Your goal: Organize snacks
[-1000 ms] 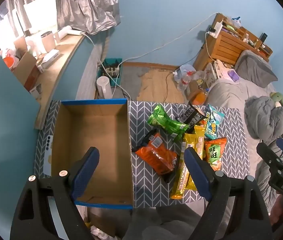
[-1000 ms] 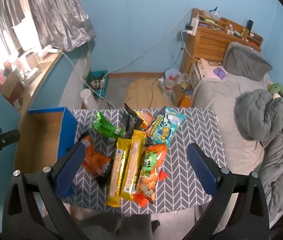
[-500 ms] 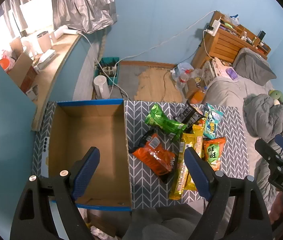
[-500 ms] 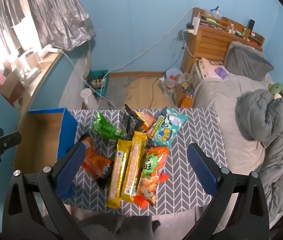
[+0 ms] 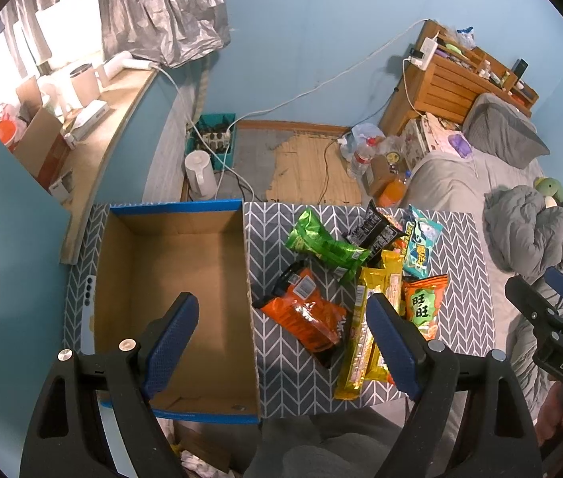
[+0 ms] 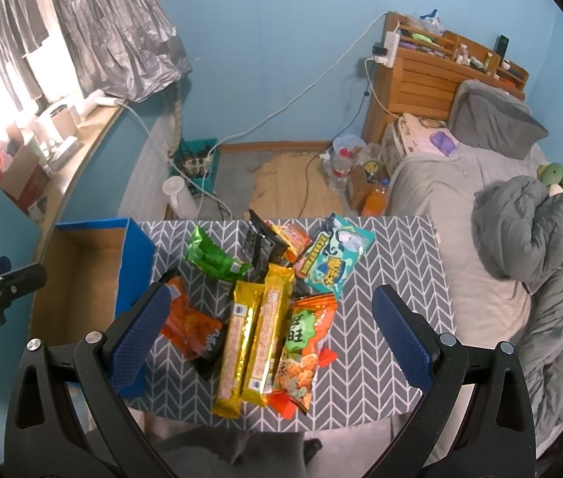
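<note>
Both tools, left tool [image 5: 281,342] and right tool [image 6: 271,334], hang wide open and empty; I judge snacks [image 6: 265,310] sit heaped beside the empty box [image 5: 178,298] for easy loading.

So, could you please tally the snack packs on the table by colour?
Green: 1
Black: 1
Teal: 1
Yellow: 2
Orange: 3
Total: 8, none in the box yet.
</note>
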A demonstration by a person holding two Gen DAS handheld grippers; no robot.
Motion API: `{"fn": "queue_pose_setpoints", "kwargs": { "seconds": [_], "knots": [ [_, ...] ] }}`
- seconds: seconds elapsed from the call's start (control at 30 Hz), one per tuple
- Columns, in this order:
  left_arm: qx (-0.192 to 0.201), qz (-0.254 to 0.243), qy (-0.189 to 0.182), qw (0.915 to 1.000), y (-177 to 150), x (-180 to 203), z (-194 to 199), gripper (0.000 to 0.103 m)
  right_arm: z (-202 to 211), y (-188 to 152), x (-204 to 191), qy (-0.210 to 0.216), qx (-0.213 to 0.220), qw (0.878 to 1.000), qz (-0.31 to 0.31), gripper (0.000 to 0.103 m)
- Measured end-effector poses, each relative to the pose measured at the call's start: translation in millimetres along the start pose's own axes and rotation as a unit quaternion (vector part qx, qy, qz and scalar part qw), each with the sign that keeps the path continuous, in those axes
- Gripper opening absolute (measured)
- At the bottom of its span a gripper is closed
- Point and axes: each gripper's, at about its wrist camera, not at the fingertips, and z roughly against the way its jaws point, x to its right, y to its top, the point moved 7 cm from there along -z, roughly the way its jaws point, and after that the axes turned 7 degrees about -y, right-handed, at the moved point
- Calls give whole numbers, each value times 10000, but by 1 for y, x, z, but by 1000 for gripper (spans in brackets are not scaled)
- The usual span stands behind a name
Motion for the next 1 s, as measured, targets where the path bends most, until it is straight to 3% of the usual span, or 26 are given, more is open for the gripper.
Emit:
{"fn": "queue_pose_setpoints", "kwargs": {
  "seconds": [1.0],
  "knots": [
    [-125,-15,-105,9999,-4,8,-6,88,-2,4,-4,52,-34,10000,2,100]
  ]
}}
